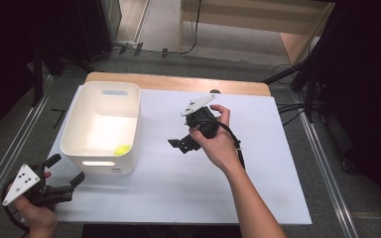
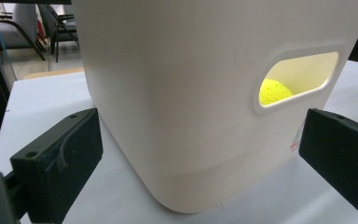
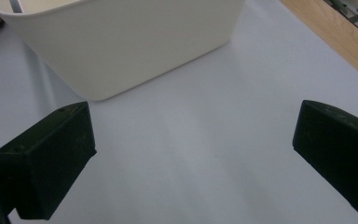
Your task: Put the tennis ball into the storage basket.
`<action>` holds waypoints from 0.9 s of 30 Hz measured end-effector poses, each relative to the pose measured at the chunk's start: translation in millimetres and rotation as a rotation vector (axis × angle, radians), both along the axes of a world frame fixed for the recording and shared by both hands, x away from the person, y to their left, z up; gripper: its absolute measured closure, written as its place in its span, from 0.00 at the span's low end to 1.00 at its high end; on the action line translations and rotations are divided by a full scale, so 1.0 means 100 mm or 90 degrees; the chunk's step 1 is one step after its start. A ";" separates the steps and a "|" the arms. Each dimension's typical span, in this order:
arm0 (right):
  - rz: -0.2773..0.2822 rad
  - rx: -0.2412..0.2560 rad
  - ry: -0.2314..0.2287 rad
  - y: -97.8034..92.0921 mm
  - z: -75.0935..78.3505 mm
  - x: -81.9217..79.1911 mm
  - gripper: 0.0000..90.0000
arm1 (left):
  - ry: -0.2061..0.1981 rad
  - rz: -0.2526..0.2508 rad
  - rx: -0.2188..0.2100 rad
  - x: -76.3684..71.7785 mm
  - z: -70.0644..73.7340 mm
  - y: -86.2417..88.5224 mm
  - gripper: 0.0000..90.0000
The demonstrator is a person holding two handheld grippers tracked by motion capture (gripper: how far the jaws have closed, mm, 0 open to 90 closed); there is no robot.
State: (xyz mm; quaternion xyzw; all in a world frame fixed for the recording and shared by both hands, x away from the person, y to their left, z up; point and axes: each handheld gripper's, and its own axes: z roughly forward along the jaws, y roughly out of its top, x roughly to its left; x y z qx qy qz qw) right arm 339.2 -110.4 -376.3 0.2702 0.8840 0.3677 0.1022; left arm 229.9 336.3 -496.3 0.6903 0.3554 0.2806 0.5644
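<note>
A white bin (image 1: 101,130) stands on the left of the table (image 1: 188,183), a yellow ball (image 1: 122,149) in its near right corner. The left tongs (image 1: 65,174) gape wide just before its near wall. The right tongs (image 1: 178,144), also wide and empty, hover mid-table. To grip well, close squarely on the rim beside the handle slot (image 2: 298,79).

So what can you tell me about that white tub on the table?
The white tub looks like smooth plastic, with rounded corners and a slot handle cut in each short end. It stands upright and open-topped on the white table, towards its left side. A yellow ball lies inside, near the corner, and glows through the near slot. The left gripper hangs open just short of it, not touching.
</note>
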 end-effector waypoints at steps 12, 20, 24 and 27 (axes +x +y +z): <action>-0.045 0.034 -0.013 -0.36 -0.13 -0.13 0.00 | -0.001 0.000 0.000 0.00 0.00 0.00 0.00; -0.073 0.045 -0.010 -0.61 -0.25 -0.21 0.00 | 0.000 0.000 0.004 0.00 0.00 0.00 0.00; -0.089 0.055 -0.011 -0.73 -0.31 -0.26 0.00 | 0.000 0.001 0.003 0.00 0.00 0.00 0.00; -0.098 0.060 -0.015 -0.82 -0.35 -0.30 0.00 | 0.000 0.001 0.004 0.00 0.00 0.00 0.00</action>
